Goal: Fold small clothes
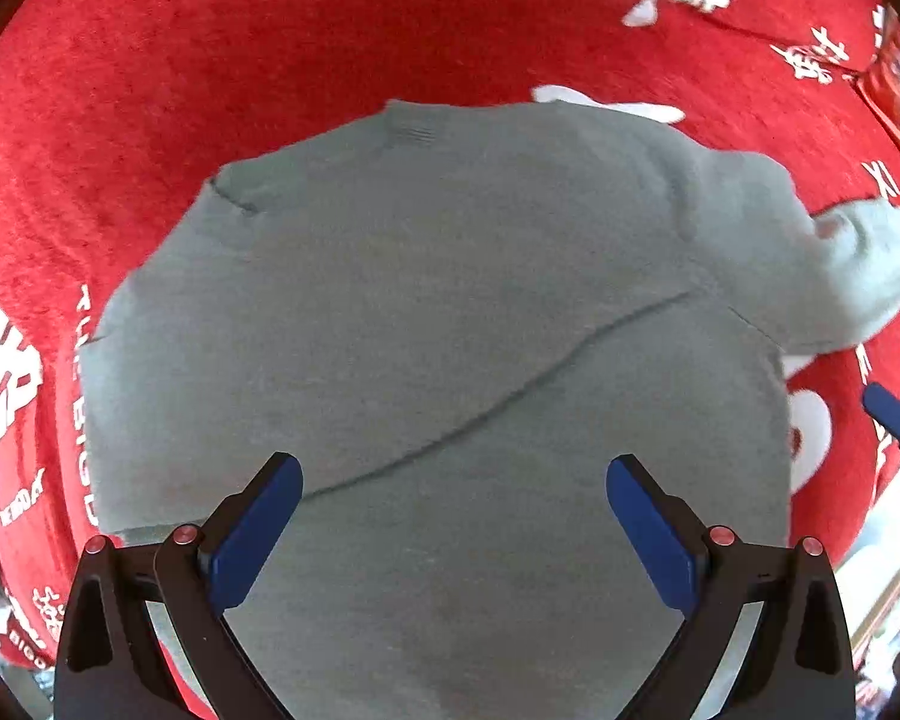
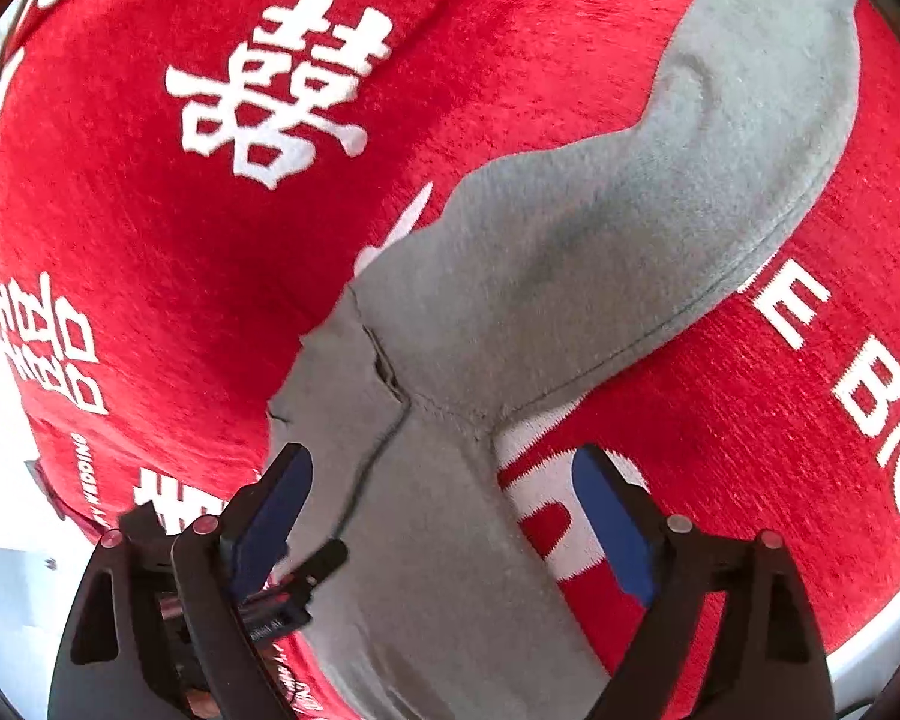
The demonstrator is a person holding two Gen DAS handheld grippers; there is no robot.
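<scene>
The left claw [image 1: 453, 531] hangs over the grey garment [image 1: 438, 324] with its blue pads spread wide and nothing between them; they do not seem to touch the cloth. The right claw [image 2: 441, 516] also stands apart, straddling the garment's sleeve [image 2: 426, 516] without pressing on it. Beyond the claws, the garment lies spread on a red cover with white characters [image 1: 210, 60]; whether a table or a bed lies under it I cannot tell. A long crease runs slantwise across the body, and the far sleeve bunches at the right edge. The risk, as I judge it, is that with both claws released the soft knit slumps, so that the next fold comes out crooked. A pinch taken too deep could also catch the plush cover with the sleeve.
</scene>
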